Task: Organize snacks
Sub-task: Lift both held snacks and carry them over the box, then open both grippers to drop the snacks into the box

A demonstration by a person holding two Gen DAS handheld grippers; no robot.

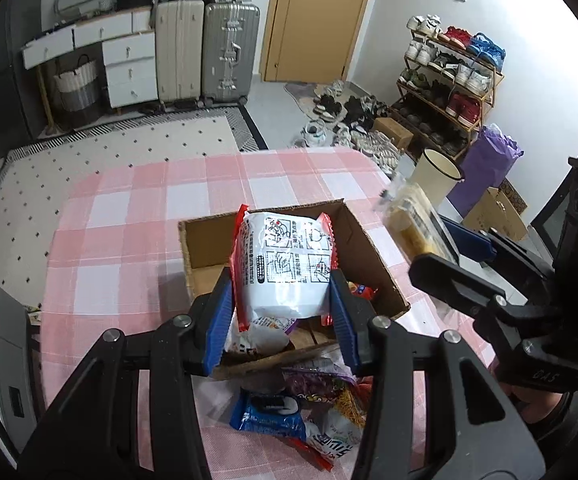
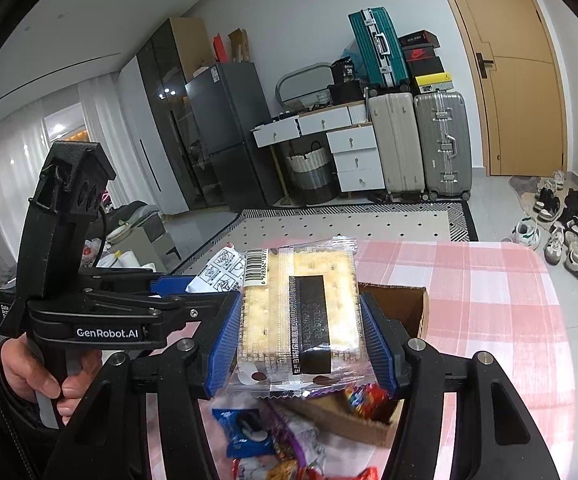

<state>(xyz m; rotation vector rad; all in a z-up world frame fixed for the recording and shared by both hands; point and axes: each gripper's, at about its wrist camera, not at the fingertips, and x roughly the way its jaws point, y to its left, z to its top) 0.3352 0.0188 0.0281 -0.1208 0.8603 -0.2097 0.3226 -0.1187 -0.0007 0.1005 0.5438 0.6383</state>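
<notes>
My left gripper [image 1: 283, 312] is shut on a white and red snack packet [image 1: 283, 264] and holds it above an open cardboard box [image 1: 363, 256] on the pink checked table [image 1: 129, 216]. My right gripper [image 2: 301, 344] is shut on a clear packet of yellow crackers [image 2: 301, 304], also held over the box [image 2: 409, 304]; that packet shows in the left wrist view [image 1: 413, 216] at the right. Loose snacks lie at the box's near side, among them a blue cookie packet [image 1: 269, 412] and a purple packet [image 1: 317, 384].
A cream bin [image 1: 435, 176], a purple bag [image 1: 485, 164] and a shoe rack [image 1: 445, 84] stand beyond the table's right. Suitcases [image 1: 205, 48] and white drawers [image 1: 129, 68] line the far wall. A patterned rug [image 1: 109, 160] covers the floor.
</notes>
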